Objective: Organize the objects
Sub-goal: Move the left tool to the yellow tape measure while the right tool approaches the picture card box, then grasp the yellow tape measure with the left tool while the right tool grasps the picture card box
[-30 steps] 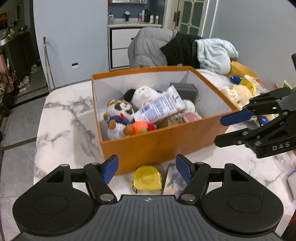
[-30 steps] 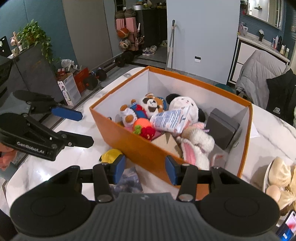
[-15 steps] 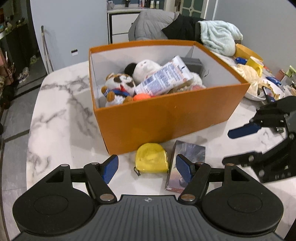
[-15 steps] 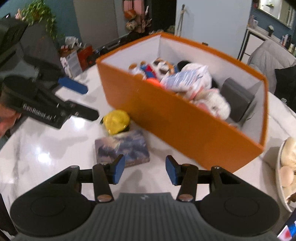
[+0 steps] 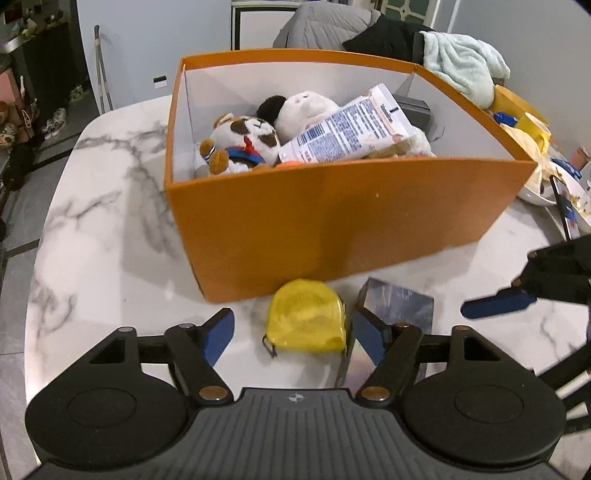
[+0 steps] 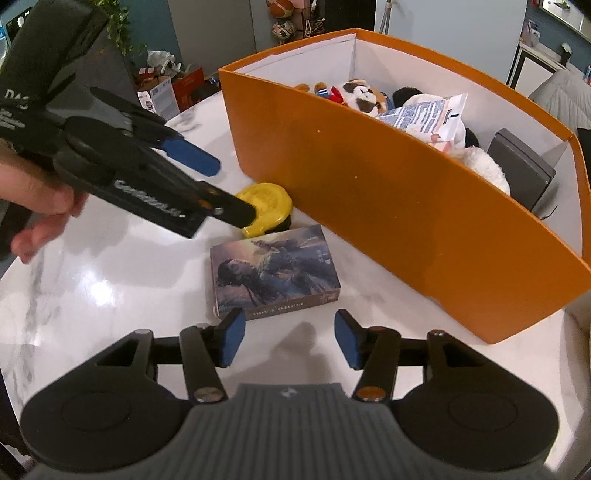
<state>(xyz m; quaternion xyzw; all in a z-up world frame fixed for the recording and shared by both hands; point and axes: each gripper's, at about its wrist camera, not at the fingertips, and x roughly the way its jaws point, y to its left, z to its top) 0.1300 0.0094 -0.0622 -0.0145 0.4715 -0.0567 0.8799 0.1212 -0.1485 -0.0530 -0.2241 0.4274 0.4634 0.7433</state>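
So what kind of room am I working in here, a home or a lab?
Most likely a lived-in home, an open dining area. The work surface is a marble table, coats are draped over a chair behind the orange box, and shoes sit on the floor by a hallway.
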